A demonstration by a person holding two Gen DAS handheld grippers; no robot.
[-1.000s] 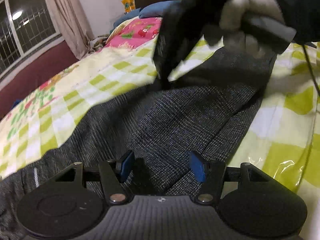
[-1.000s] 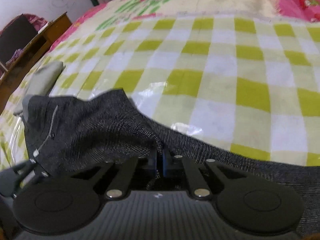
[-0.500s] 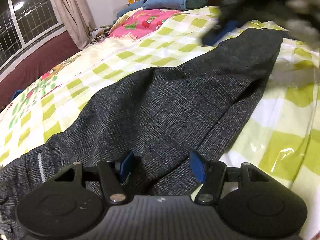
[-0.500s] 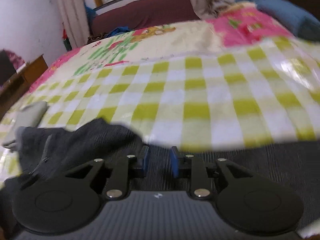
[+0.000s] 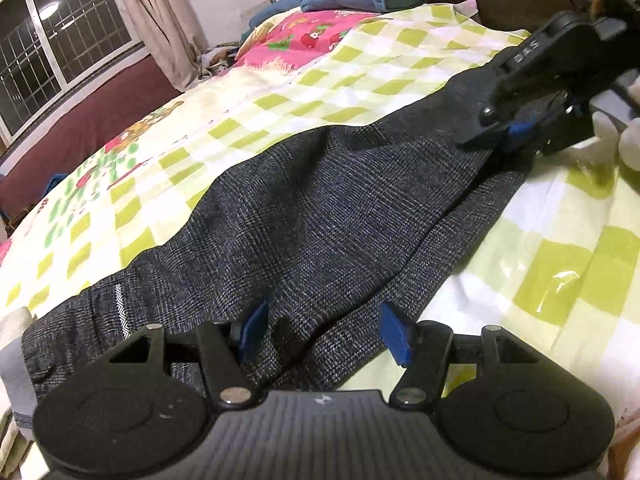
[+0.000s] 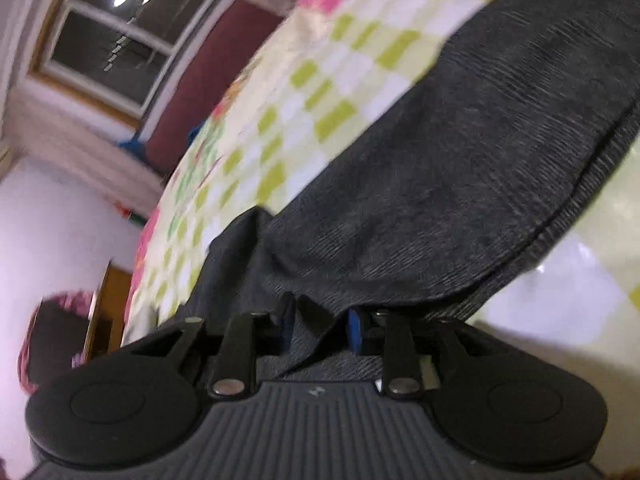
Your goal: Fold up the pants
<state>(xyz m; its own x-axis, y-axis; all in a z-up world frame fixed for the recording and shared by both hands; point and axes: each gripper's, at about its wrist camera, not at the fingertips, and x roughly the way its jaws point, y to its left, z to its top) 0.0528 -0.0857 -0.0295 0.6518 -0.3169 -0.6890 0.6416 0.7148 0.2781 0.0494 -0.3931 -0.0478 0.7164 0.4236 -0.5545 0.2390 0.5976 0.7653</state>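
bed [image 5: 248,128]: pants [image 5: 320,220] flat, right gripper [image 6: 320,330] just opening.

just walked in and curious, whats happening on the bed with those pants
A person is folding dark grey pants spread on a green checked bed cover, with a claw in each hand. The left claw hangs open over the waist end, gripping nothing. The right claw, at the far leg end, has just been opening, with fabric between its jaws.

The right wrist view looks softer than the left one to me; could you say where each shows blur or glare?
Right wrist view: motion-smeared and tilted, window streaky, pants weave blurred. Left wrist view: sharp on the pants, glare on the plastic sheet, lamp reflected in the window.
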